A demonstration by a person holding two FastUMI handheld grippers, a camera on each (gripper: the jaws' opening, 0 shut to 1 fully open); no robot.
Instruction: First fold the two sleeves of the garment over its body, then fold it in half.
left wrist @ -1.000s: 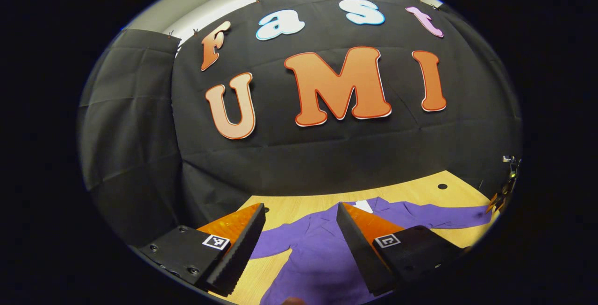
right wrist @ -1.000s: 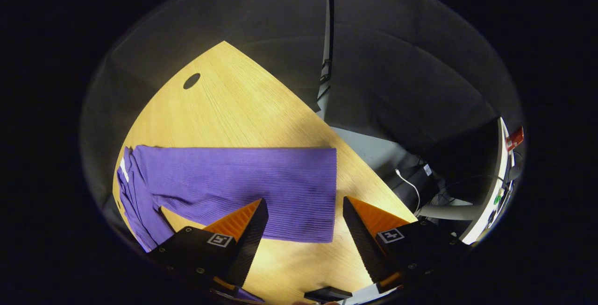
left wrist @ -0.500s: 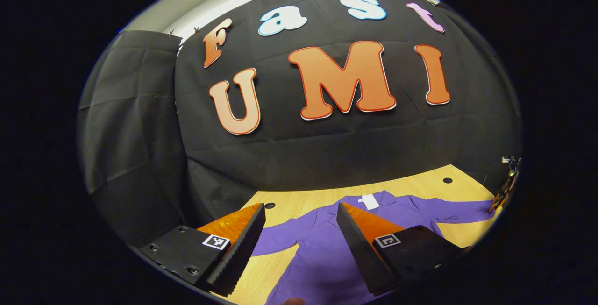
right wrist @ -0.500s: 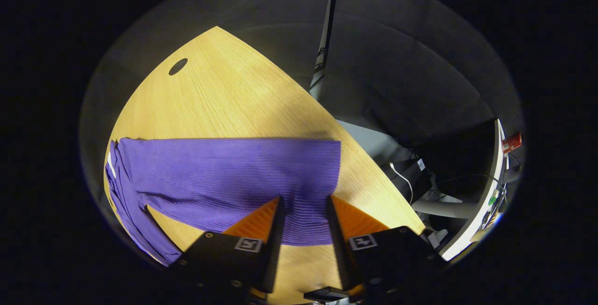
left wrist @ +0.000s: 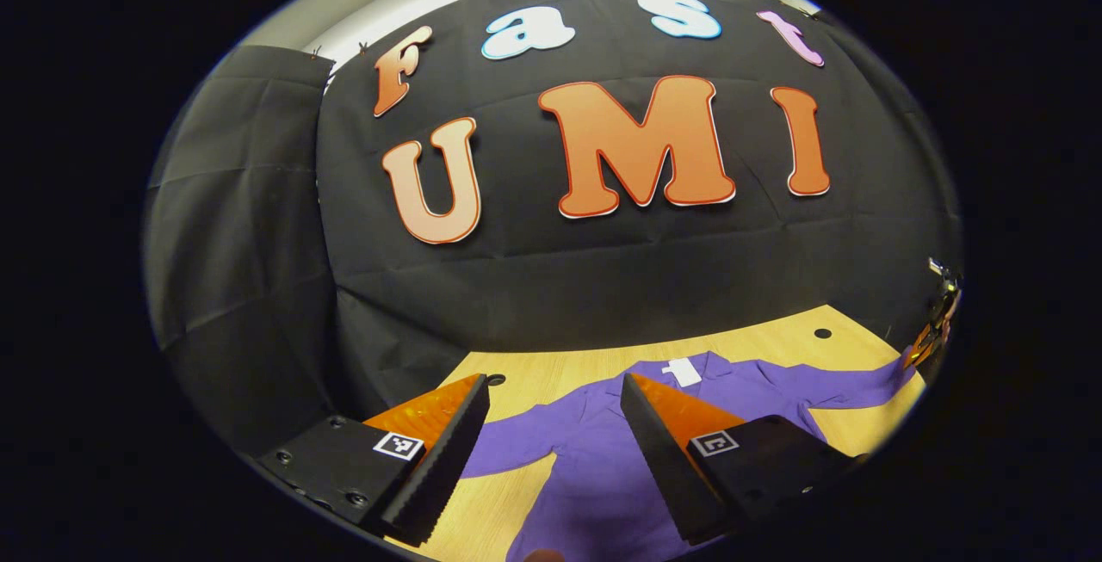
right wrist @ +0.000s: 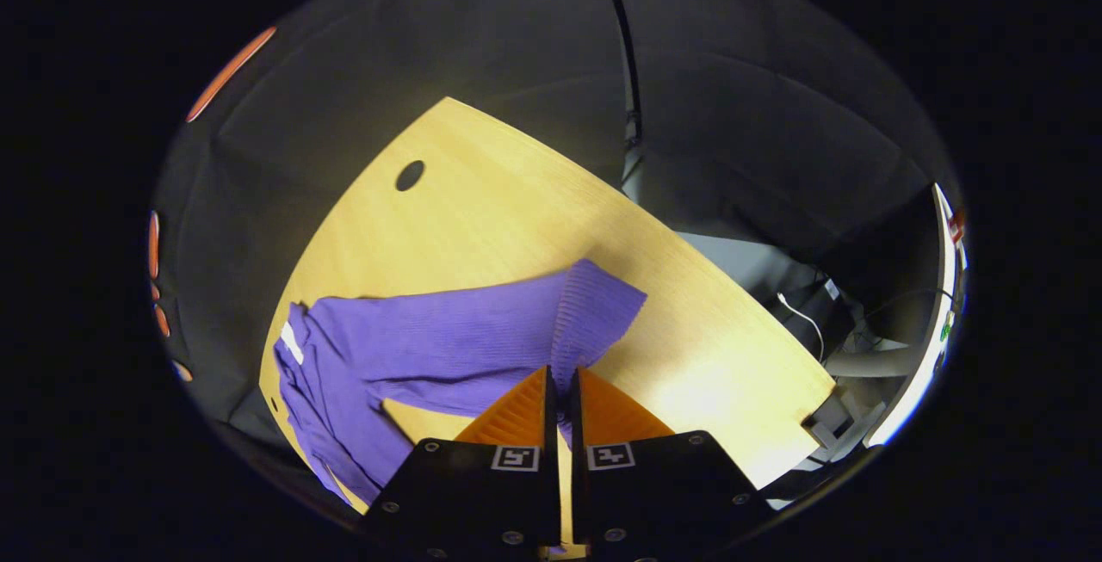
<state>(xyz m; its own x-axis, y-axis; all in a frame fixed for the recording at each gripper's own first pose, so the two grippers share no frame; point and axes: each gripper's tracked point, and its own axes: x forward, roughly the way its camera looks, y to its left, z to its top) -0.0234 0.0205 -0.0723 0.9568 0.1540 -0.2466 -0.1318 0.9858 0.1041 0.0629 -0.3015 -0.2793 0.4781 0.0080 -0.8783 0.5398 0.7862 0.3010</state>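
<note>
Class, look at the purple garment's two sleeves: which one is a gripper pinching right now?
The right sleeve: the right gripper is shut on its cuff end. The other sleeve lies flat near the open left gripper.

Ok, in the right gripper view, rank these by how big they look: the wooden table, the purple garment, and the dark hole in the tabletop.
Largest to smallest as they look:
1. Wooden table.
2. Purple garment, lying on it, its cuff pinched by the right hand-held gripper.
3. Dark hole, far smaller, though it sits farther from the camera.

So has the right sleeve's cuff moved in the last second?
Yes. The right gripper shut on the cuff and lifted it off the table, bunched leftward.
</note>
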